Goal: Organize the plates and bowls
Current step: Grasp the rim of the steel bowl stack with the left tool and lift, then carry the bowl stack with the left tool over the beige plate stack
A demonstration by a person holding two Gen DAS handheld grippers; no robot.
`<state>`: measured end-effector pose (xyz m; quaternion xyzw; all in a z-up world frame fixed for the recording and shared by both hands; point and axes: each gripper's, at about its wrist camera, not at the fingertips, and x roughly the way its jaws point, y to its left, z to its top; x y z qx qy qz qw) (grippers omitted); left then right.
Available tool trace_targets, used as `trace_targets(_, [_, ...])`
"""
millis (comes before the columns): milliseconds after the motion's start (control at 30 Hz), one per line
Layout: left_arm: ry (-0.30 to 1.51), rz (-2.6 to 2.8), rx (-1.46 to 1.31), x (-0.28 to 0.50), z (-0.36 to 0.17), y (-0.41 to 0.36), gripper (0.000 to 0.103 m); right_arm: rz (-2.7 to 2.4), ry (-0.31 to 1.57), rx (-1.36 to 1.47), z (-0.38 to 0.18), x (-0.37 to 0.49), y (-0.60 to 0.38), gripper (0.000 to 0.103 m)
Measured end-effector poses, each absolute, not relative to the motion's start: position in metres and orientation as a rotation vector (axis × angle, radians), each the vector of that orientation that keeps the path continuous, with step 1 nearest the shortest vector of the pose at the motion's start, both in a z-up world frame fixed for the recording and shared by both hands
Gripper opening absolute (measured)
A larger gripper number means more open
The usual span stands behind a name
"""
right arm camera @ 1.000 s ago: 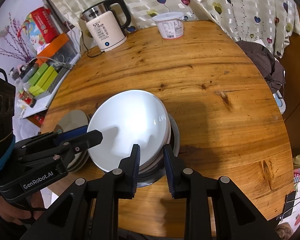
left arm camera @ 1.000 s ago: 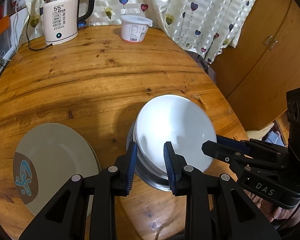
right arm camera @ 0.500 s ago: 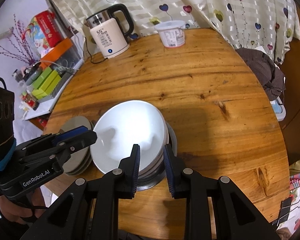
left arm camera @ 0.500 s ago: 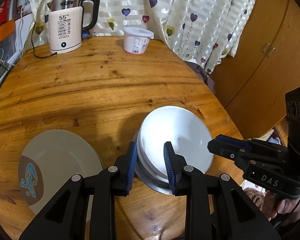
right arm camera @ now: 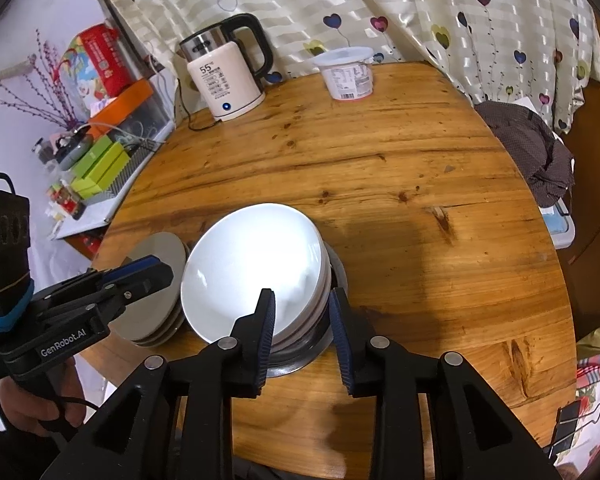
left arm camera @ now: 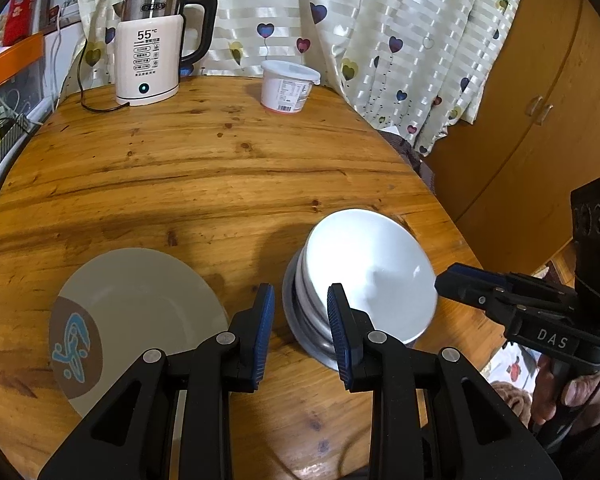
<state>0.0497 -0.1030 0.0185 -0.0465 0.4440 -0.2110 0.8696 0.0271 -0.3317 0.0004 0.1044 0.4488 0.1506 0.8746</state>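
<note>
While the right gripper [right arm camera: 302,312] hangs low over the near edge of the round wooden tabletop [right arm camera: 400,184], its jaws are opening, and the rim of the stack of white bowls [right arm camera: 256,264] sits between the blue pads [right arm camera: 266,320] without either pad clearly pressing on it. That stack rests in a shallow grey metal dish [right arm camera: 336,276], tipped a little so the top bowl's hollow faces the camera. In the left wrist view the left gripper [left arm camera: 300,322] is partly open with nothing between its jaws; the same bowls [left arm camera: 368,272] lie just ahead and to the right of its fingertips, and the right gripper [left arm camera: 446,280] reaches in from the far side of them. Just beside the bowls, to the left, lies the beige plate with a brown patch and blue motif [left arm camera: 136,320]; the right wrist view shows it as the top of a small pile of plates [right arm camera: 160,292]. A hand [right arm camera: 36,404] holds the left tool's grip there. Farther back stand a white lidded plastic tub [left arm camera: 286,86] and a cream electric kettle with black handle [left arm camera: 156,48], well apart from the dishes, before a heart-patterned curtain [left arm camera: 380,20].
</note>
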Motion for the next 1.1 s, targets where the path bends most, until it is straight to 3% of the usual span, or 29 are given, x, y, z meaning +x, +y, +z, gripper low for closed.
trace_targets(133, [0.931,-0.44,-0.1,0.049,0.017,-0.099,0.029,0.327,0.925,0.216,0.001,0.025,-0.332,0.035])
trace_targets(333, [0.931,-0.426,-0.105,0.047,0.014,-0.092,0.029,0.341,0.918,0.228,0.001,0.024,-0.336,0.036])
trace_targets(933, [0.976,-0.449,-0.211,0.059,-0.003,-0.072,0.029,0.338,0.95,0.374,-0.022,0.028,-0.371,0.036])
trace_targets(1100, [1.009,-0.482,-0.233,0.062,-0.01,-0.075,0.029,0.362,0.979,0.412,-0.033,0.031,-0.374,0.03])
